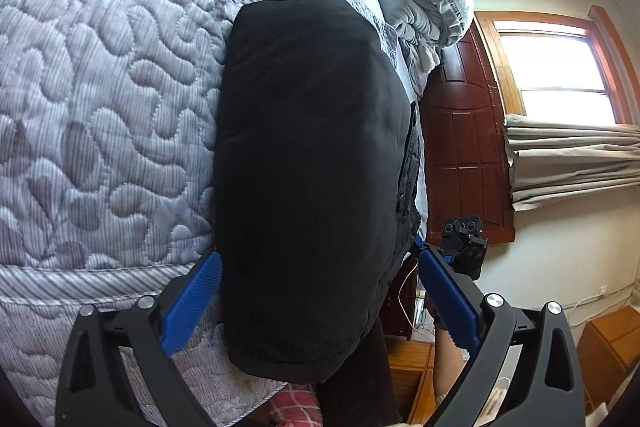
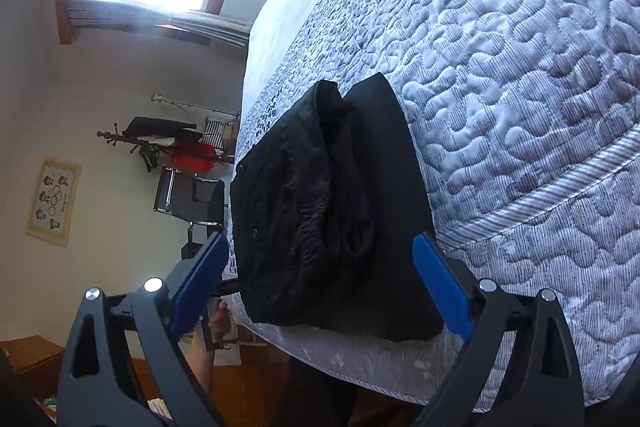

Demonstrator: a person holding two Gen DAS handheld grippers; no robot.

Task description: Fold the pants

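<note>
The black pants (image 1: pixel 308 167) lie folded in a thick bundle on the quilted bed (image 1: pixel 100 87), at its edge. The left claw (image 1: pixel 320 291) is spread wide, released, blue fingers either side of the bundle's near end. The right claw (image 2: pixel 320 279) likewise gapes, gripping nothing, pants (image 2: pixel 332 211) straight ahead between its fingers.

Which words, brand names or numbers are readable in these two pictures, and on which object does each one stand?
None is readable.
Wall poster: small drawings and marks, too blurred to read.
Black pants: no label visible.
Quilted mattress: only a pattern, no text.
</note>
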